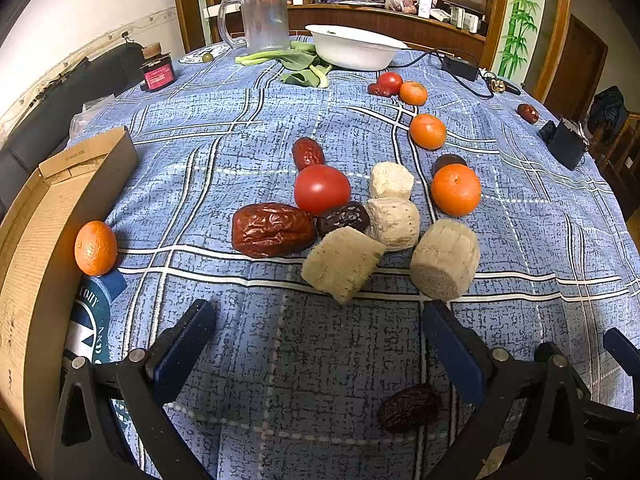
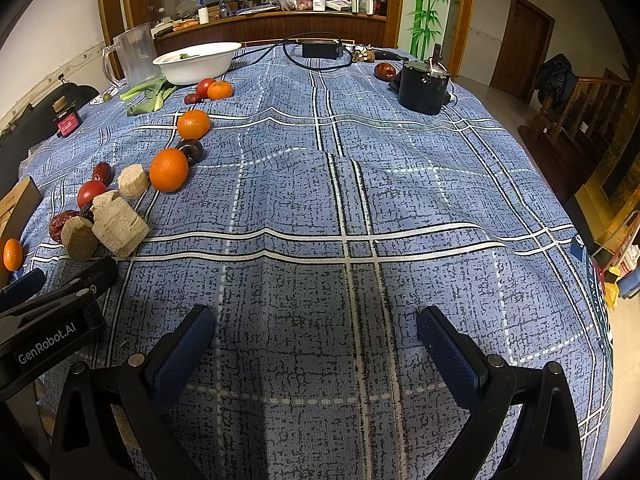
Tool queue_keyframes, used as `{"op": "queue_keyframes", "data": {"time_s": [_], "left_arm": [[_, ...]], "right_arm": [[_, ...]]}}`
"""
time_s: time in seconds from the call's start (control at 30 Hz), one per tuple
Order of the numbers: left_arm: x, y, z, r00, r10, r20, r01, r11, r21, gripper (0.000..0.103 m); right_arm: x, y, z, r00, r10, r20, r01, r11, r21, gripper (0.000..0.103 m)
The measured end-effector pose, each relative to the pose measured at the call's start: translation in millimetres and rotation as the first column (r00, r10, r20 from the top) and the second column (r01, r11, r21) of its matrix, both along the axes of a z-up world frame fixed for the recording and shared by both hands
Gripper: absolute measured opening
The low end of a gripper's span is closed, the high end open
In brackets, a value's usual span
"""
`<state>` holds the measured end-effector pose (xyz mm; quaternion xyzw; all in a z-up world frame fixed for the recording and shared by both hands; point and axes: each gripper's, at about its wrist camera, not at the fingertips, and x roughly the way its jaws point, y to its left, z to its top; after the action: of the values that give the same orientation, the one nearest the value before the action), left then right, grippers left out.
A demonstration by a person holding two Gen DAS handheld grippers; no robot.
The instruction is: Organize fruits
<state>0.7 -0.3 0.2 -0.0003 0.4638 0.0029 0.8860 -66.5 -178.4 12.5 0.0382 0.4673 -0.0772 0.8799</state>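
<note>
Fruit lies scattered on a blue checked tablecloth (image 1: 320,360). In the left wrist view a red tomato (image 1: 322,189), a big red date (image 1: 273,229), a dark date (image 1: 343,218) and several pale yam pieces (image 1: 445,259) cluster just beyond my left gripper (image 1: 320,312), which stands open over bare cloth. Tangerines (image 1: 456,189) lie further right, and one tangerine (image 1: 95,247) rests against a cardboard box (image 1: 36,240). A dark date (image 1: 409,407) lies near the right finger. My right gripper (image 2: 316,320) is open over bare cloth, with the fruit cluster (image 2: 120,204) off to its left.
A white bowl (image 1: 354,46), a clear jug (image 1: 264,18), leafy greens (image 1: 298,64) and a small jar (image 1: 157,73) stand at the far side. A black container (image 2: 424,84) and a power adapter with its cable (image 2: 320,49) sit far right. The left gripper (image 2: 48,320) shows in the right wrist view.
</note>
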Motion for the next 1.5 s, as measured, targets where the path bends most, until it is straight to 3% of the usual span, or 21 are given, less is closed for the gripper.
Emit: {"op": "queue_keyframes", "data": {"time_s": [0.4,0.47,0.53,0.6,0.83,1.1,1.5], "left_arm": [[7,3,2,0.996,-0.04,-0.076,0.04,0.999,-0.004,0.102],[5,4,5,0.994,-0.045,-0.101,0.046,0.999,-0.001,0.095],[2,9,10,0.992,-0.037,-0.123,0.037,0.999,-0.003,0.077],[-4,15,18,0.991,-0.027,-0.132,0.024,0.999,-0.021,0.074],[-41,35,77,1.0,0.019,0.003,-0.019,1.0,0.011,0.074],[-74,35,126,0.99,0.0,0.142,-0.009,0.998,0.063,0.075],[-85,39,149,0.984,-0.012,0.18,-0.002,0.997,0.079,0.075]], "right_arm": [[12,-5,1,0.998,0.033,-0.052,-0.032,0.999,0.014,0.102],[8,-3,1,0.997,0.036,-0.064,-0.035,0.999,0.016,0.102],[9,-4,2,0.996,0.042,-0.085,-0.041,0.999,0.021,0.102],[8,-6,6,0.996,0.034,-0.08,-0.032,0.999,0.014,0.102],[-11,0,45,0.997,0.065,0.031,-0.066,0.998,0.015,0.102],[-30,28,66,0.985,0.153,0.079,-0.154,0.988,0.009,0.102],[-43,53,73,0.967,0.239,0.088,-0.24,0.971,-0.003,0.103]]}}
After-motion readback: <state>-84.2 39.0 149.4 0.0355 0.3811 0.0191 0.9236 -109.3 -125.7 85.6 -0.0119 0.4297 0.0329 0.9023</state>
